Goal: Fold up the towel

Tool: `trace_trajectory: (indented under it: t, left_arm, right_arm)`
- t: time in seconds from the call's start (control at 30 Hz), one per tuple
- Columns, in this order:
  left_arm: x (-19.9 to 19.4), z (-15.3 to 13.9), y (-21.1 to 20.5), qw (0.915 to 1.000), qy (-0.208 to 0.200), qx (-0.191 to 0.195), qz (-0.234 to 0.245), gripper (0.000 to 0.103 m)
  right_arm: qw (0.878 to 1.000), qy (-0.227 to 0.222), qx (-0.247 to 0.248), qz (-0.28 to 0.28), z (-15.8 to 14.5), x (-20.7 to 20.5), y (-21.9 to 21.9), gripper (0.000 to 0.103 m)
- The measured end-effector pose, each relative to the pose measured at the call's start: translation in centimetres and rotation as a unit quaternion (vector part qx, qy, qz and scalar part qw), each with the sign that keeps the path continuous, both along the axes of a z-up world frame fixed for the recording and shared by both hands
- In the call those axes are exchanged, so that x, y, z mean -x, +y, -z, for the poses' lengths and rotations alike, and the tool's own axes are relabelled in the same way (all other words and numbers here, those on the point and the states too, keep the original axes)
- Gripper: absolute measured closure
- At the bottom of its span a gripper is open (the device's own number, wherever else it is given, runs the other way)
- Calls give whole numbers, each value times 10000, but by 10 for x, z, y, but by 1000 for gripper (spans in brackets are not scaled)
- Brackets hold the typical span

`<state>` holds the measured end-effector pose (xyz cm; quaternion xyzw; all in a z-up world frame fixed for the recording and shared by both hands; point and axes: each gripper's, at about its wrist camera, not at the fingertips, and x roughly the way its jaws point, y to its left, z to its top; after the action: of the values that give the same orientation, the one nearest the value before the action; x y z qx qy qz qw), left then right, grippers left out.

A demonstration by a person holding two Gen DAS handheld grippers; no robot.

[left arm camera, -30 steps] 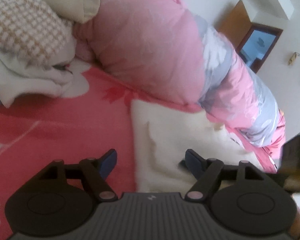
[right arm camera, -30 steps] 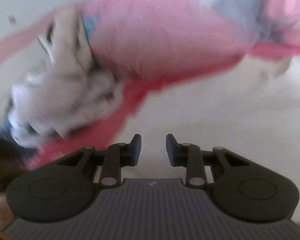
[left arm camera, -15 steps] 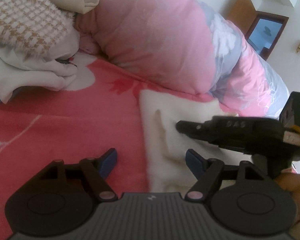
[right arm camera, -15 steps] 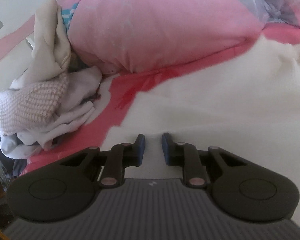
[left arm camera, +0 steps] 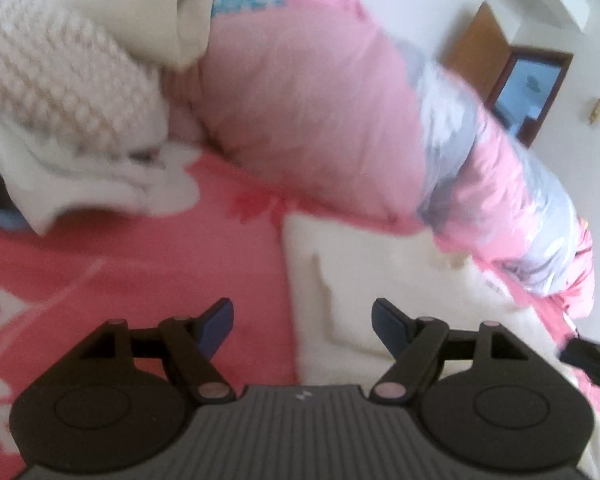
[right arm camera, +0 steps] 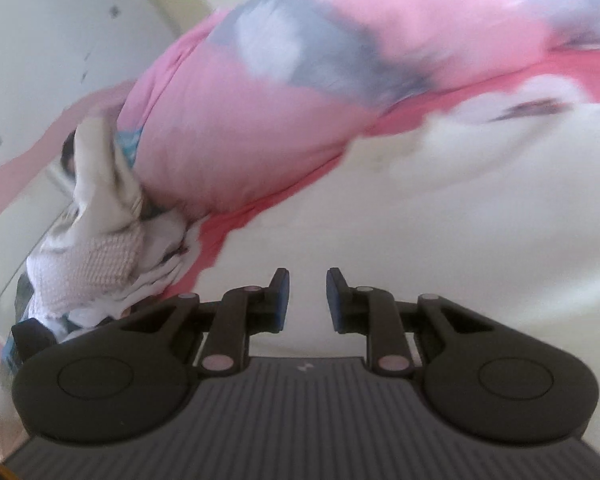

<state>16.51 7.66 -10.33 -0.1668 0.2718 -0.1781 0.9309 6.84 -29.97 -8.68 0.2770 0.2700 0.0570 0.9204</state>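
A cream towel (left arm camera: 380, 288) lies flat on the pink blanket (left arm camera: 140, 260) in the left wrist view, with a small raised crease near its left edge. My left gripper (left arm camera: 302, 316) hovers open and wide over that left edge, with nothing between its fingers. The black tip of the right gripper (left arm camera: 588, 356) shows at the right edge, over the towel's right part. In the blurred right wrist view the towel (right arm camera: 420, 220) fills the ground, and my right gripper (right arm camera: 308, 296) stands just above it, open by a narrow gap with nothing held.
A rolled pink and grey duvet (left arm camera: 320, 112) borders the towel's far side. A pile of white and knitted clothes (left arm camera: 60, 100) sits at the far left. A brown door (left arm camera: 532, 84) stands in the white wall beyond. The clothes pile (right arm camera: 100, 256) is left of the right gripper.
The right gripper, which reached across the towel half a second ago, has pulled back to the right edge of the left view. The right camera has swung and tilted. The left gripper stays open.
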Motion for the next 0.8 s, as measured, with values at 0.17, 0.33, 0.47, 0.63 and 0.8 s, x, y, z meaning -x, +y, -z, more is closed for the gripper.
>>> trace_trajectory:
  t: [0.17,0.33,0.47,0.63,0.8]
  left_arm:
    - [15,-33,-29,9981,-521,-201,242,26]
    - [9,-39,-102,9933,-504,-567,867,23]
    - [-10,-16,-148,9913,-142,-816,1025,23]
    - [-18,13,-156,9907,12,-1081,830,25]
    - [-12,14,-160,9887,-66,-1238,844,22]
  right_arm:
    - [9964,-97,218,809,-13,65,-58,83]
    - [9927,-126,349,1150,-9,87,-99,83]
    - [9933,-170,518,1016,-5,74,-116,85]
    - [9923,-44,1066,633,-1,42,-123,88]
    - [9885,644,1358,176,45,20,-121,89]
